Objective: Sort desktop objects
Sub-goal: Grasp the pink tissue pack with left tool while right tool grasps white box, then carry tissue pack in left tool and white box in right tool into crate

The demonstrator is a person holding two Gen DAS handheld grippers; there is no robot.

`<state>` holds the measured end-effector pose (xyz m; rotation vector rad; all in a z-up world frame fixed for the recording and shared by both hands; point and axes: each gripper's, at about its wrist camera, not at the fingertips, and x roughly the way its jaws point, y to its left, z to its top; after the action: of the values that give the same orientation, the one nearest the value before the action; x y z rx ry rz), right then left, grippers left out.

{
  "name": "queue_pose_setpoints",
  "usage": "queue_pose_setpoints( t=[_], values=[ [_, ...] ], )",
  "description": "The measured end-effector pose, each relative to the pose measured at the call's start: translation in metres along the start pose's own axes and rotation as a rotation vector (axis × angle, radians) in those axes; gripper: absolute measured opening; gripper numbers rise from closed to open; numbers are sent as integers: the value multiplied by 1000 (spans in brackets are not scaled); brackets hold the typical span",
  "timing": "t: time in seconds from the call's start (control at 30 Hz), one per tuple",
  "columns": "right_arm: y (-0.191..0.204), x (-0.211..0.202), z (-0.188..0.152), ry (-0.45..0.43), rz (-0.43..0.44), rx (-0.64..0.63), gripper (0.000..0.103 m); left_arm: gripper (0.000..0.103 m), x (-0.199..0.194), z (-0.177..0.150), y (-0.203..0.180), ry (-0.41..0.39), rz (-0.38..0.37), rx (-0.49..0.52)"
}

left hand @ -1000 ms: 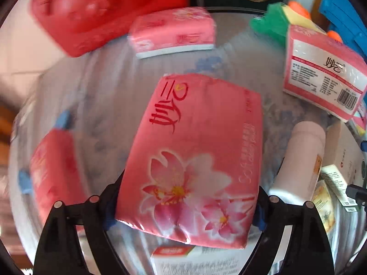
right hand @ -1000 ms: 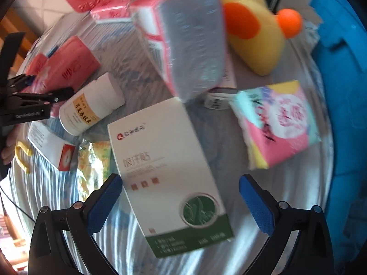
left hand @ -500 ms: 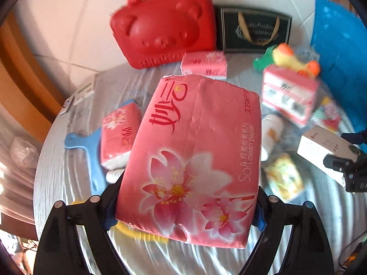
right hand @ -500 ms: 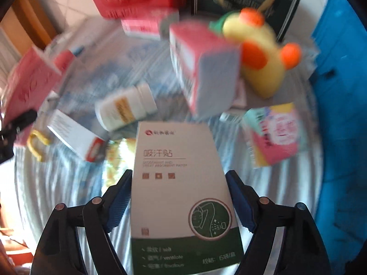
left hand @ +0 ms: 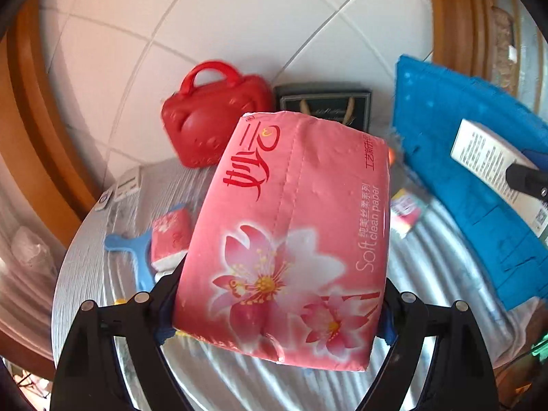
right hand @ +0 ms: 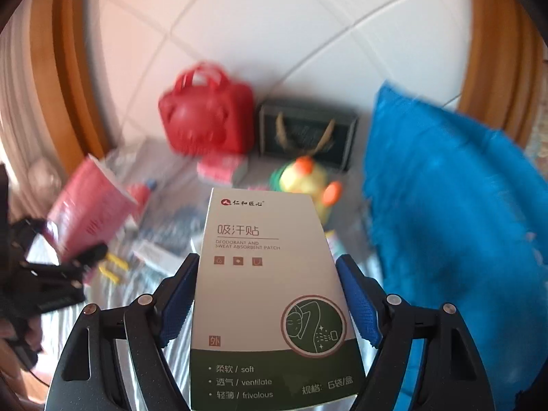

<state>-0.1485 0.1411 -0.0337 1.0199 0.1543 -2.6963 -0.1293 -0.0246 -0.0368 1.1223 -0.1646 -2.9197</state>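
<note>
Plainly, the pink tissue pack sits clamped between the fingers of the left gripper, lifted clear of the surface with the red bag behind it. The white and green patch box is squeezed upright between the blue pads of the right gripper, also raised, in front of the red bag. Right of that bag stands a dark gift bag, and further right a blue cloth. Nearer than the red bag, a yellow duck toy and a second tissue pack lie on the surface.
</note>
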Motion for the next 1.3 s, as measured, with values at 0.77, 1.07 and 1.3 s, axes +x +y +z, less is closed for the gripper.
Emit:
queue_pose_setpoints(
  t=[0.77, 1.07, 1.3],
  values=[
    [-211, -199, -22, -367, -478, 213, 80, 87, -97, 115, -300, -236, -387, 285],
    [-275, -197, -42, -327, -564, 259, 80, 87, -92, 118, -372, -178, -394, 348],
    [-308, -185, -46, -307, -558, 280, 80, 88, -86, 122, -392, -149, -409, 356]
  ],
)
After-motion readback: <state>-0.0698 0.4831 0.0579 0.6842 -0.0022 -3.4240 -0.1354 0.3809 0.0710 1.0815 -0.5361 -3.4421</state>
